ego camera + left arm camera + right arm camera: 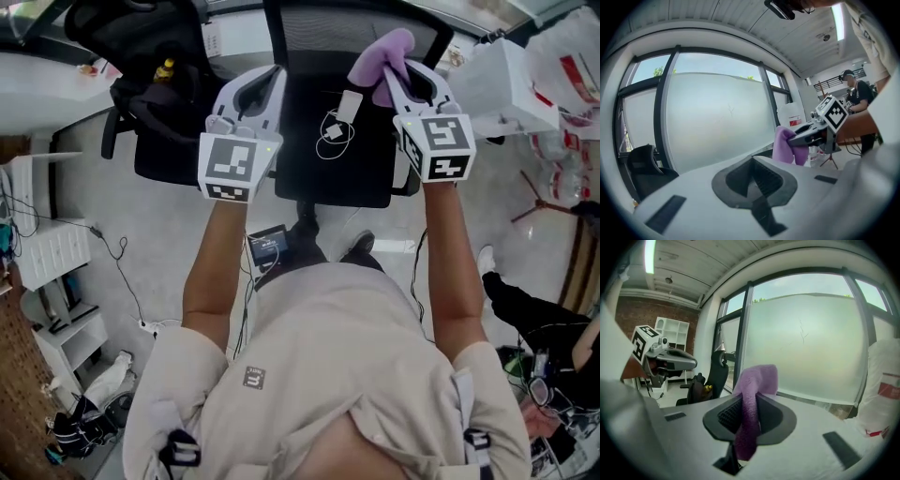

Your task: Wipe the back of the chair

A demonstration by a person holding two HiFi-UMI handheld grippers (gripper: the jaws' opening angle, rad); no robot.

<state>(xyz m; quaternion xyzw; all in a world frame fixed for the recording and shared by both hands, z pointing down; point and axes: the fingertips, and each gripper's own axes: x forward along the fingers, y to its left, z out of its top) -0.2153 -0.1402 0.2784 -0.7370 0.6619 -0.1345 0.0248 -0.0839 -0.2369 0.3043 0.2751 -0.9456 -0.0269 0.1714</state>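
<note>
The right gripper [746,414] had its jaws shut on a purple cloth [752,394], pinched near its middle so that one fold stood above the pads and a tail hung below. The left gripper [757,180] had its jaws together with nothing between them. The cloth looked soft, light and limp. It seemed likely to bunch or slide out of a shallow pinch under rubbing, so a deep hold with a broad fold left free to press flat seemed the better grip. In the head view both grippers hung side by side over the black chair [319,173]. The cloth was just short of the chair's mesh back [319,23], and contact could not be made out. The back looked stiff at its frame and giving in the mesh, and the chair might swivel or roll when pushed. A white cable and plug [336,127] lay on the seat towards its rear edge. The top edge of the head view cut off most of the back, and neither gripper view showed it clearly.
</note>
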